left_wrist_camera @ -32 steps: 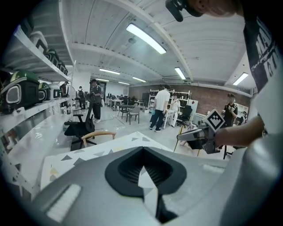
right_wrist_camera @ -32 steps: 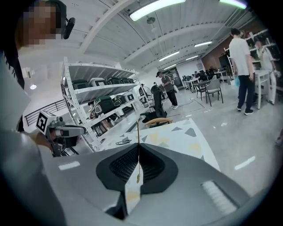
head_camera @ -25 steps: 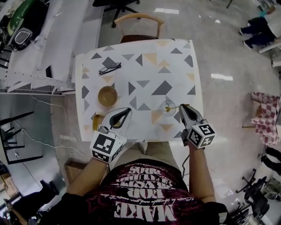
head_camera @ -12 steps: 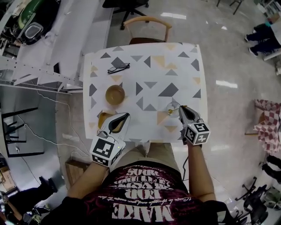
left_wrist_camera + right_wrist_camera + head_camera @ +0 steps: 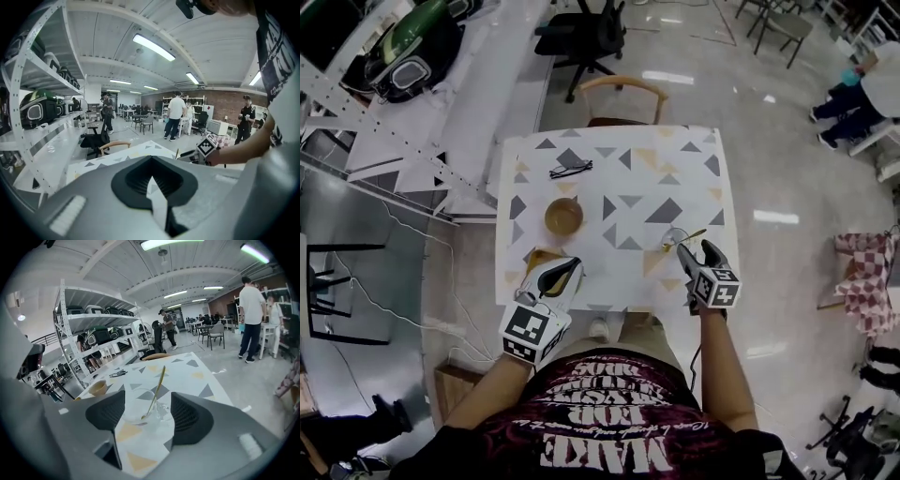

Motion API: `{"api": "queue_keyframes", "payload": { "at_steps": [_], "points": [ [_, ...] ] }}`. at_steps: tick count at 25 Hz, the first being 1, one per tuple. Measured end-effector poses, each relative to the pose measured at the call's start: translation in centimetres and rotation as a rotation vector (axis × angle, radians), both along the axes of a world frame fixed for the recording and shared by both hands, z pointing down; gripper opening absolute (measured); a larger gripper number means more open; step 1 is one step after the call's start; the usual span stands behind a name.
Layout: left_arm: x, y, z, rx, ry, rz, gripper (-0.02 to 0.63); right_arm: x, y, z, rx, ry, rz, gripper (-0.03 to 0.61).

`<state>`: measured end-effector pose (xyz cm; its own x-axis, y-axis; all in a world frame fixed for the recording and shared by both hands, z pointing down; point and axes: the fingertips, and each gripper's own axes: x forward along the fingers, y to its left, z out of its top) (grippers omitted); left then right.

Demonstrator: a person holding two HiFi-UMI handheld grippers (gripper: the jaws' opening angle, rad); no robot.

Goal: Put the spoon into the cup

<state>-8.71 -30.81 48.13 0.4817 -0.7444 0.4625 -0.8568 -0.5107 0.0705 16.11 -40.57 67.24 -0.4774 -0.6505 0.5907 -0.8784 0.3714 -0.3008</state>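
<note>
**A:** What could go wrong from here?

**B:** We judge the task done. The spoon [image 5: 158, 383] stands in the cup [image 5: 165, 413], bowl end down, with its handle leaning out over the rim. The risk is in backing away. The right gripper [image 5: 695, 253] sits just behind the cup, and an edge of the table [image 5: 619, 150] runs near the cup on that same side. A sideways swing, or a jaw closing, could catch the glass wall or the raised handle. We expect a light, clear cup with a long lever sticking out of it to tip or skid easily.

**A:** How wide is that gripper, and what does it touch?

**B:** We see its jaws well apart, wider than the cup. The cup shows in the gap between them, at or just past the tips. We see no contact with glass or spoon, so we call it empty.

**A:** And the other one?

**B:** The left gripper [image 5: 572, 264] rests well to the left of the cup, beyond the bowl [image 5: 563, 217]. Its jaw tips meet, with nothing between them. We see little risk from it.
</note>
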Motion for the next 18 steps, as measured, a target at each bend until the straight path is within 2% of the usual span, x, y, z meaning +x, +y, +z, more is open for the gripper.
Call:
{"api": "queue_keyframes", "payload": {
  "at_steps": [2, 5, 7, 11, 16, 18],
  "points": [
    [-0.2, 1.1, -0.4, 0.011, 0.008, 0.012, 0.0, 0.6, 1.3, -1.1, 0.017, 0.005, 0.028, 0.35],
    [-0.5, 2.4, -1.1, 0.035, 0.033, 0.02, 0.0, 0.9, 4.0, -3.8, 0.051, 0.008, 0.026, 0.337],
    [-0.5, 2.8, -2.0, 0.059, 0.074, 0.021, 0.0, 0.9, 5.9, -6.4, 0.097, 0.012, 0.007, 0.257],
    [0.1, 3.8, -3.8, 0.107, 0.129, 0.06, 0.0, 0.7, 9.6, -11.6, 0.212, 0.014, -0.007, 0.179],
    [0.1, 5.1, -5.9, 0.17, 0.083, 0.12, 0.0, 0.2, 13.4, -19.2, 0.382, 0.019, 0.0, 0.029],
    [-0.4, 5.5, -7.1, 0.202, 0.093, 0.122, 0.0, 0.1, 14.7, -22.2, 0.447, 0.013, 0.003, 0.028]
  ]
}}
